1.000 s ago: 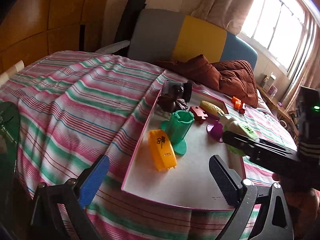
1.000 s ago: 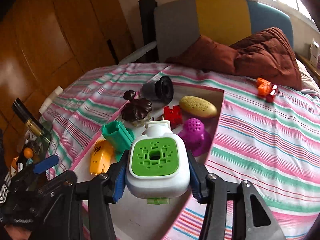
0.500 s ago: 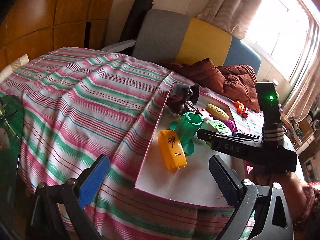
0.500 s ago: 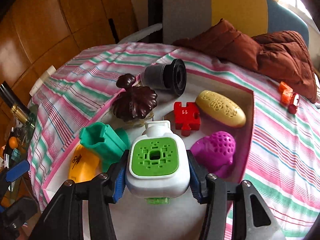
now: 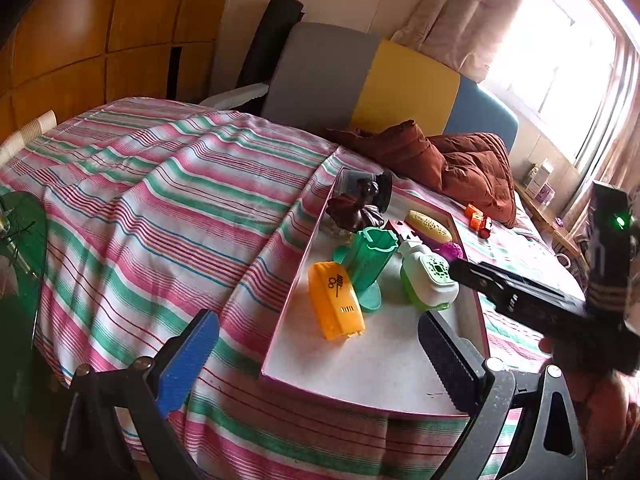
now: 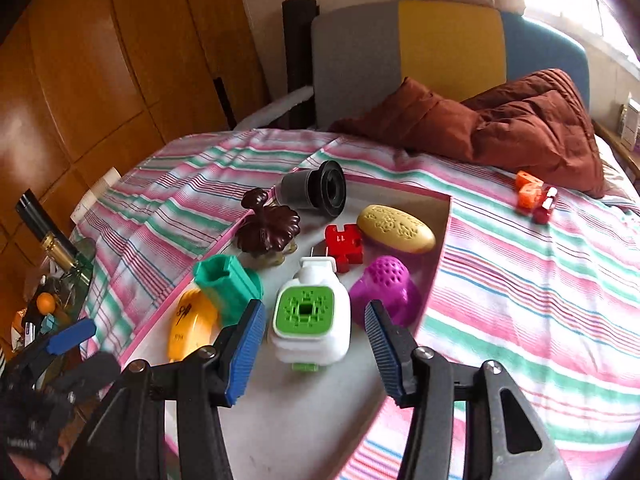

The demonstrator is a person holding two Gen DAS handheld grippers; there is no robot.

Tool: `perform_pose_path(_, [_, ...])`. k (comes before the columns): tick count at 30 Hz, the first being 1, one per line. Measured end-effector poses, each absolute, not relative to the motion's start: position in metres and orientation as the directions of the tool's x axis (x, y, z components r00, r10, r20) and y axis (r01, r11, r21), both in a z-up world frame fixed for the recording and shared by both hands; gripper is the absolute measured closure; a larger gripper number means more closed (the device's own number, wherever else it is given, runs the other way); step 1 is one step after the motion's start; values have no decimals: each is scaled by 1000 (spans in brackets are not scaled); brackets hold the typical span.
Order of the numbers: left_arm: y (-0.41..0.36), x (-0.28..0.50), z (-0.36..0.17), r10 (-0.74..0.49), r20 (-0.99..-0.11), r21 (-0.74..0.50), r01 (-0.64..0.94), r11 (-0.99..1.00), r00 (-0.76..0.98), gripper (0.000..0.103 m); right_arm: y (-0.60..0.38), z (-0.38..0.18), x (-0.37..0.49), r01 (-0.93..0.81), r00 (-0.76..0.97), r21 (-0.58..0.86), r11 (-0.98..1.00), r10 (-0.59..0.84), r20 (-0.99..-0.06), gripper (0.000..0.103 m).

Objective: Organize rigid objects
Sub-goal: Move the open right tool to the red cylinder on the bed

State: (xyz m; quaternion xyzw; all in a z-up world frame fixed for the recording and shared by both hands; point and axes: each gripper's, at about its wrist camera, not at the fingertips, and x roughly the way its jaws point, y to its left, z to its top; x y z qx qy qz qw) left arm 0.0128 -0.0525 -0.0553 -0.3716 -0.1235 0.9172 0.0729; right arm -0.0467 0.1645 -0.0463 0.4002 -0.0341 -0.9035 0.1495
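White tray [image 6: 304, 412] on the striped bed [image 6: 520, 280]: holds a white-and-green plug-in device [image 6: 310, 322], upright near the tray's middle, between a teal cup [image 6: 228, 286] and a purple dome [image 6: 386, 286]; also an orange case [image 6: 190, 328], red puzzle piece [image 6: 343, 242], yellow oval [image 6: 395, 228], brown ornament [image 6: 267, 228], black cup [image 6: 316, 189]. Right hand-held gripper [image 6: 314, 356]: jaws apart, clear of the device. Left hand-held gripper [image 5: 320, 364]: jaws wide apart, empty.

Two black hand-held grippers, blue-padded.
Left gripper [image 5: 318, 354]: black angular arms, one ribbed blue pad, one dark serrated pad, silver screws at pivots. Right gripper [image 6: 316, 346]: ribbed blue pads both sides, silver screws, green light on upright black block.
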Motion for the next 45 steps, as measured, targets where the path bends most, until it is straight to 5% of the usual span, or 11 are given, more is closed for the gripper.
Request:
perform_pose_path(28, [21, 8, -30, 381, -651, -298, -240, -924, -657, 3, 273, -63, -13, -62, -663, 262, -963, -156, -732, 50])
perform_pose_path(45, [84, -27, -20, 433, -673, -276, -339, -899, -600, 0, 373, -73, -137, -283, -663, 279, -917, -23, -748, 51])
